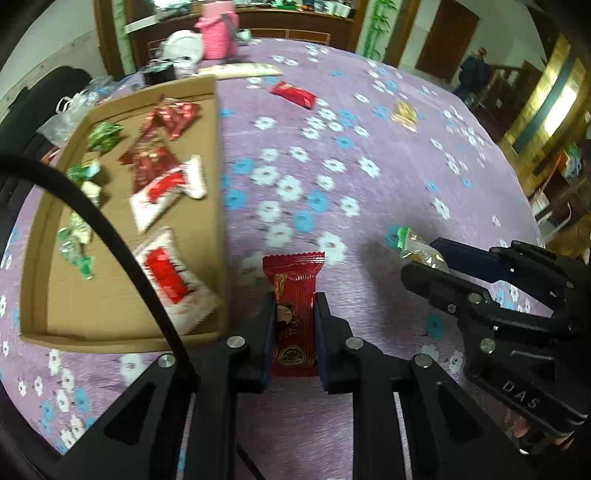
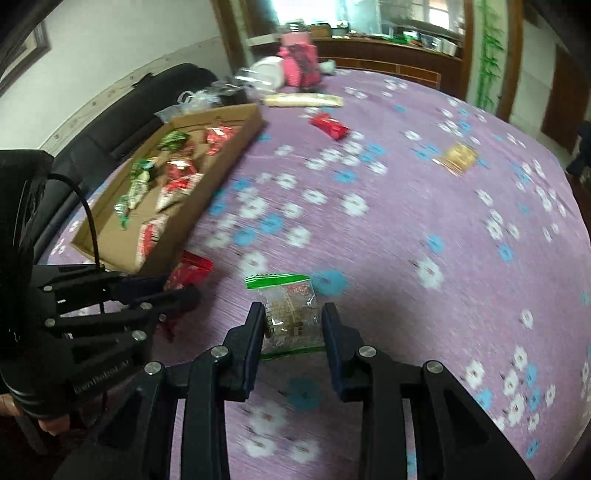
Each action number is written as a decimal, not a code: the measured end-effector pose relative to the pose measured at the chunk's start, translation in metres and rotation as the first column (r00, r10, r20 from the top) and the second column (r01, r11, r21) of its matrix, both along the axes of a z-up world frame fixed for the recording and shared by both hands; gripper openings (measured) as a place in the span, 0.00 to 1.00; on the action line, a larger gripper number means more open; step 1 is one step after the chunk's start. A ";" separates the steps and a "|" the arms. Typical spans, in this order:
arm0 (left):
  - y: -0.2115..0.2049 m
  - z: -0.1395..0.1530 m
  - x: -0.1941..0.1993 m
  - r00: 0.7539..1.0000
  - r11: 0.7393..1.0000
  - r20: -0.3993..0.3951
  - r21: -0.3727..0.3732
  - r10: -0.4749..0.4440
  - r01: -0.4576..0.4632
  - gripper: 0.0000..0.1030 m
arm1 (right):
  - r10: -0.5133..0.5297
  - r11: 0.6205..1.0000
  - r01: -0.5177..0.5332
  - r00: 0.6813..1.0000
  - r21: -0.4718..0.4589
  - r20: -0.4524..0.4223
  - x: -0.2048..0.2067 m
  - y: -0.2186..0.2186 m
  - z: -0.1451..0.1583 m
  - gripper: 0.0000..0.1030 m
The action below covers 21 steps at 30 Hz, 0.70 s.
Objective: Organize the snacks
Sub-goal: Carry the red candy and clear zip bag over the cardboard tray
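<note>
My left gripper [image 1: 294, 302] is shut on a dark red snack packet [image 1: 294, 295], held over the purple cloth just right of the cardboard tray [image 1: 110, 325]. It also shows in the right wrist view [image 2: 177, 291] with the red packet [image 2: 190, 271]. My right gripper [image 2: 293, 314] is shut on a clear cracker packet with green ends [image 2: 290, 314]; it also shows in the left wrist view [image 1: 417, 260] with that packet [image 1: 415, 245]. The tray [image 2: 236, 147] holds several red, white and green snacks.
A loose red packet [image 1: 294, 94] and a gold packet [image 1: 405, 115] lie farther out on the flowered purple tablecloth [image 1: 369, 184]. A pink container [image 1: 218, 33], a white bowl [image 1: 183, 46] and a long pale packet [image 1: 243, 69] stand at the far edge. A black sofa [image 2: 122, 110] lies left.
</note>
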<state>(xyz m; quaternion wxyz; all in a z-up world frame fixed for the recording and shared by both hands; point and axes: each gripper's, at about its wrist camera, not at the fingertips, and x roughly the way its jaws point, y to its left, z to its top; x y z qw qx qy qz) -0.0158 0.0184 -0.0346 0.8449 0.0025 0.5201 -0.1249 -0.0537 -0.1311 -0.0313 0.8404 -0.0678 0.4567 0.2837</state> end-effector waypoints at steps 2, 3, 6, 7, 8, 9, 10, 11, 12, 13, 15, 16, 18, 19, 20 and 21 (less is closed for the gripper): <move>0.015 0.005 0.002 0.999 0.999 0.006 -0.014 0.033 -0.033 0.21 | 0.032 0.999 -0.032 0.999 0.006 0.009 0.001 0.015 0.006 0.30; 0.020 0.005 0.004 0.999 0.999 0.001 -0.031 0.039 -0.039 0.21 | 0.048 0.999 -0.048 0.999 0.007 0.018 0.001 0.023 0.009 0.31; 0.041 0.009 0.009 0.996 0.995 -0.006 -0.058 0.086 -0.086 0.21 | 0.089 0.996 -0.090 0.995 0.012 0.035 0.002 0.045 0.018 0.31; 0.044 0.010 0.010 0.996 0.994 -0.006 -0.062 0.092 -0.092 0.21 | 0.105 0.994 -0.106 0.994 0.012 0.043 0.002 0.053 0.021 0.31; 0.051 0.011 0.011 0.994 0.992 -0.007 -0.067 0.109 -0.109 0.21 | 0.125 0.992 -0.126 0.991 0.011 0.051 0.003 0.064 0.024 0.31; 0.058 0.013 0.012 0.991 0.989 -0.003 -0.065 0.132 -0.132 0.21 | 0.138 0.990 -0.138 0.989 0.011 0.059 0.004 0.071 0.026 0.31; 0.062 0.014 0.012 0.990 0.987 -0.006 -0.071 0.141 -0.141 0.21 | 0.148 0.989 -0.149 0.987 0.012 0.068 0.006 0.078 0.028 0.31; 0.072 0.016 0.013 0.988 0.982 -0.025 -0.107 0.155 -0.157 0.21 | 0.156 0.987 -0.158 0.985 0.017 0.073 0.006 0.084 0.031 0.31; 0.076 0.017 0.013 0.986 0.978 -0.034 -0.127 0.161 -0.164 0.21 | 0.168 0.985 -0.170 0.982 0.021 0.081 0.007 0.090 0.035 0.31; 0.081 0.020 0.013 0.985 0.974 -0.035 -0.145 0.168 -0.172 0.21 | 0.179 0.983 -0.182 0.979 0.024 0.095 0.007 0.096 0.039 0.31; 0.091 0.029 0.015 0.982 0.970 -0.015 -0.151 0.189 -0.190 0.21 | 0.198 0.979 -0.201 0.975 0.027 0.104 0.008 0.105 0.046 0.31; 0.097 0.032 0.017 0.980 0.967 -0.006 -0.156 0.201 -0.200 0.21 | 0.215 0.976 -0.219 0.970 0.020 0.114 0.008 0.112 0.049 0.31; 0.112 0.038 0.024 0.972 0.962 0.019 -0.146 0.236 -0.231 0.21 | 0.239 0.971 -0.241 0.963 0.006 0.122 0.009 0.124 0.051 0.31; 0.119 0.038 0.028 0.967 0.960 0.023 -0.128 0.252 -0.247 0.21 | 0.248 0.968 -0.250 0.961 0.004 0.122 0.011 0.129 0.051 0.31; 0.127 0.037 0.032 0.962 0.956 0.016 -0.121 0.271 -0.267 0.21 | 0.252 0.967 -0.254 0.961 0.004 0.116 0.014 0.133 0.050 0.31; 0.136 0.035 0.035 0.957 0.951 0.009 -0.113 0.290 -0.287 0.21 | 0.247 0.969 -0.248 0.964 -0.005 0.101 0.018 0.134 0.048 0.31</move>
